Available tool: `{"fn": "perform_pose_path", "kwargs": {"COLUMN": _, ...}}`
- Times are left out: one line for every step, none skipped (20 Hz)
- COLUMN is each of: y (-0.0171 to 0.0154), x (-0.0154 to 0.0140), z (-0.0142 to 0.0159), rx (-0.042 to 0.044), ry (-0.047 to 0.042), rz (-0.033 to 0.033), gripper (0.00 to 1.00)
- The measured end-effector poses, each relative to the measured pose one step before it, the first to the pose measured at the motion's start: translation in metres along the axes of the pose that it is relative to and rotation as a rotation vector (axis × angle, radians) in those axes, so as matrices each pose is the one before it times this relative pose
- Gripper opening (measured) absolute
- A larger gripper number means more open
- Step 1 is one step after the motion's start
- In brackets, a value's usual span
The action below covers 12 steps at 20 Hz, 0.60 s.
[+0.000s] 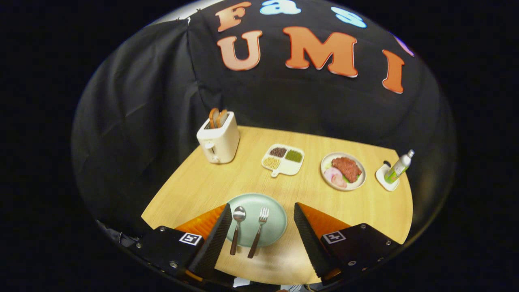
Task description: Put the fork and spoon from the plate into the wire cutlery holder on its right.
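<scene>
Both spoon and fork lie on plate; tool spread wide, empty.

Setting: staged recording booth dressed as a dining or kitchen corner, not a lived-in home. Evidence: black cloth wall draped in folds close behind and to the left of a small wood-grain bench, no room beyond it. Along the bench's far edge: white toaster with two slices up at the far left corner; divided tray of grains; plate of food; bottle on a white coaster near the far right corner. At the near edge: pale green plate bearing spoon and fork.
</scene>
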<state>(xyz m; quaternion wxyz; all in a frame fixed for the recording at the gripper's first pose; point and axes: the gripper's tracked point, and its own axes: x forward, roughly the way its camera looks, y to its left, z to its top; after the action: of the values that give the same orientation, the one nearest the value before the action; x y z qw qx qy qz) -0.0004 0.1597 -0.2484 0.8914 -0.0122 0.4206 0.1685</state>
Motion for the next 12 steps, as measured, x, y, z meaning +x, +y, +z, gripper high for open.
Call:
{"fn": "perform_pose_path", "kwargs": {"y": 0.00224, "x": 0.0137, "z": -0.01237, "rx": -0.00192, "ry": 0.05662, "rz": -0.00809, "gripper": 0.88}}
{"fn": "perform_pose_path", "kwargs": {"y": 0.00059, "x": 0.01432, "z": -0.01322, "rx": -0.00946, "ry": 0.05974, "rz": -0.00558, "gripper": 0.87}}
{"fn": "perform_pose_path", "kwargs": {"y": -0.00082, "x": 0.01517, "z": -0.01178, "rx": -0.01812, "ry": 0.06399, "rz": -0.01238, "gripper": 0.83}}
{"fn": "perform_pose_path", "kwargs": {"y": 0.0005, "x": 0.01078, "z": -0.01531, "rx": -0.00628, "ry": 0.06384, "rz": -0.00033, "gripper": 0.81}}
{"fn": "perform_pose_path", "kwargs": {"y": 0.00136, "x": 0.01296, "z": -0.0083, "rx": 0.006, "ry": 0.05414, "rz": -0.0025, "gripper": 0.74}}
{"fn": "perform_pose_path", "kwargs": {"y": 0.00368, "x": 0.01143, "z": -0.00542, "rx": 0.01039, "ry": 0.04516, "rz": 0.0047, "gripper": 0.72}}
{"fn": "perform_pose_path", "kwargs": {"y": 0.00198, "x": 0.0101, "z": -0.00445, "rx": 0.00736, "ry": 0.04125, "rz": -0.00063, "gripper": 0.68}}
{"fn": "perform_pose_path", "kwargs": {"y": 0.00096, "x": 0.00919, "z": -0.00476, "rx": 0.00279, "ry": 0.03175, "rz": 0.00077, "gripper": 0.66}}
{"fn": "perform_pose_path", "kwargs": {"y": 0.0003, "x": 0.00911, "z": -0.00423, "rx": 0.00445, "ry": 0.03738, "rz": -0.00801, "gripper": 0.65}}
{"fn": "perform_pose_path", "kwargs": {"y": 0.00019, "x": 0.00783, "z": -0.00385, "rx": 0.00375, "ry": 0.02863, "rz": -0.00434, "gripper": 0.64}}
{"fn": "perform_pose_path", "kwargs": {"y": -0.00088, "x": 0.00766, "z": -0.00392, "rx": 0.00735, "ry": 0.0363, "rz": -0.00773, "gripper": 0.62}}
{"fn": "perform_pose_path", "kwargs": {"y": 0.00235, "x": 0.00658, "z": -0.00486, "rx": 0.01263, "ry": 0.03087, "rz": 0.00337, "gripper": 0.61}}
